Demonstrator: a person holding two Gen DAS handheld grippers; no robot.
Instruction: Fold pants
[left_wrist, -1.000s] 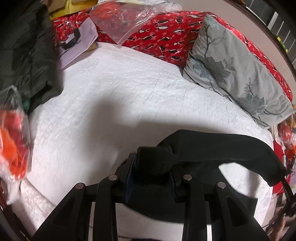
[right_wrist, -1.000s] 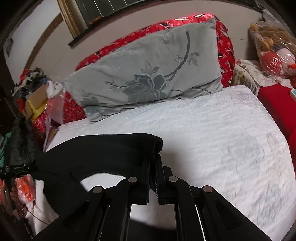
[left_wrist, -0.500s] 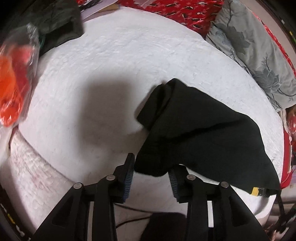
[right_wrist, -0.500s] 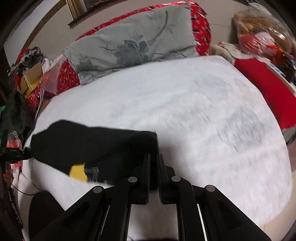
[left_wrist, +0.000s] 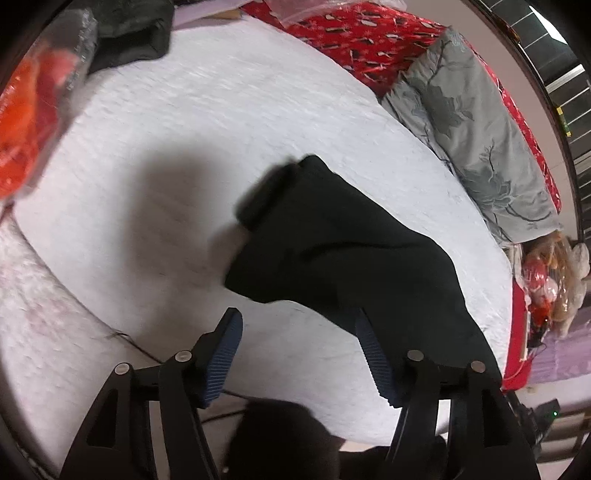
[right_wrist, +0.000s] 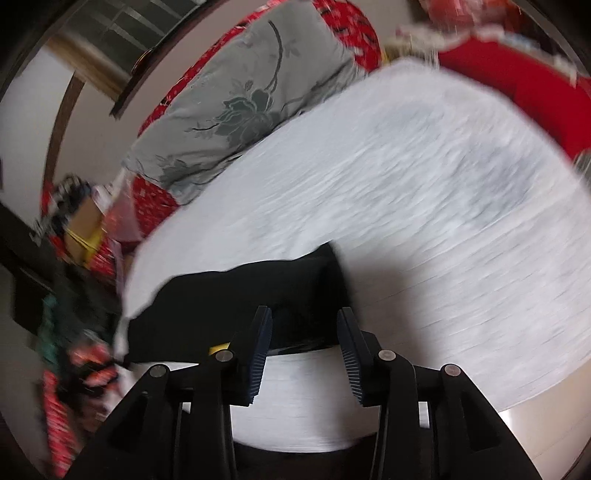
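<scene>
Black pants (left_wrist: 343, 251) lie folded on the white bed (left_wrist: 221, 110), near its front edge. My left gripper (left_wrist: 297, 319) hangs just in front of them, its jaws opening; the blue pads hold nothing, though the right fingertip overlaps the cloth's near edge. In the right wrist view the same pants (right_wrist: 236, 306) lie beyond my right gripper (right_wrist: 304, 317). Its jaws are opening too, and the pants' near right corner shows in the gap between the pads without being pressed. A small yellow tag (right_wrist: 219, 348) peeks out at the pants' front edge.
A grey flowered pillow (left_wrist: 476, 122) leans on a red patterned headboard cover (left_wrist: 351, 40) at the back. Dark clothes (left_wrist: 133, 29) and an orange bag (left_wrist: 33, 110) sit at the bed's left. Bagged toys (left_wrist: 546, 280) lie at the right, and a cable (left_wrist: 133, 343) runs along the front.
Both grippers brought the pants down onto the bed and let them go. Each pair of jaws went from shut on the black cloth to apart, and the pants now lie flat.
</scene>
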